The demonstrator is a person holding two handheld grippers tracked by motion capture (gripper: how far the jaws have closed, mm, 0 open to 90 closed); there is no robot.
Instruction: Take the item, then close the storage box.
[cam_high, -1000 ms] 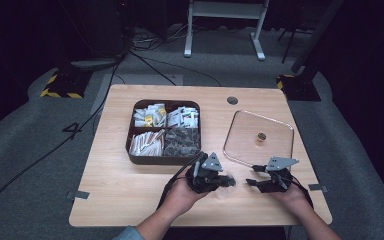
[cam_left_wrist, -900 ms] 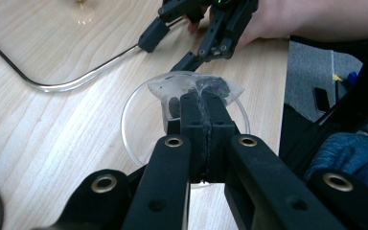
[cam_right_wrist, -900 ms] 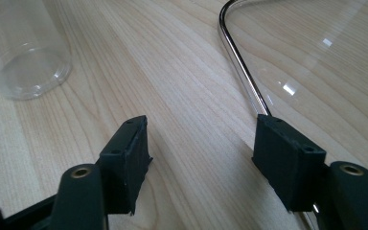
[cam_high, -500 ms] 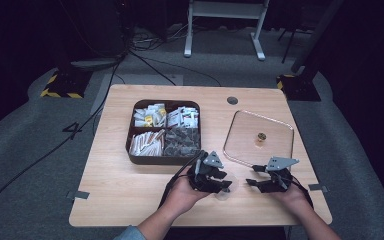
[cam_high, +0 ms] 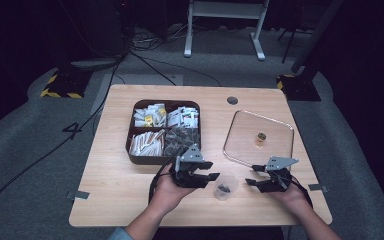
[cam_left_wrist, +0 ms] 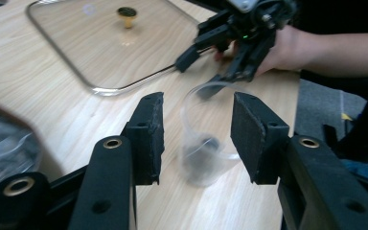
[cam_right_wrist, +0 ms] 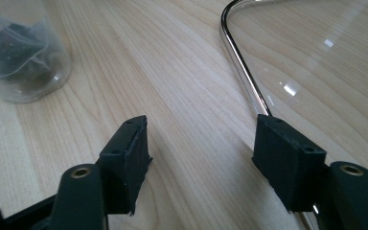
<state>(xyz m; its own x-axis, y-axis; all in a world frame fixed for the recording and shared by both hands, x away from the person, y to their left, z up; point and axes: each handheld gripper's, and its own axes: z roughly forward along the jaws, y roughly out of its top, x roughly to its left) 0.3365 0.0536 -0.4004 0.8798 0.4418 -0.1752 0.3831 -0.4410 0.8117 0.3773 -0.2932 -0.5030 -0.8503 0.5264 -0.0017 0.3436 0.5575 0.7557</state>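
We read just one mark: a dark numeral "4" [cam_high: 73,130] on the grey floor left of the tabletop [cam_high: 110,190]. The packets' print is too small for us.

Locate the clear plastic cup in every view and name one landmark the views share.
High view: the clear plastic cup stands near the table's front edge, between the two grippers.
Left gripper view: centre, just beyond the open jaws, dark bits at its bottom.
Right gripper view: top left corner, away from the jaws.
Shared landmark: the glass lid lying flat on the table.
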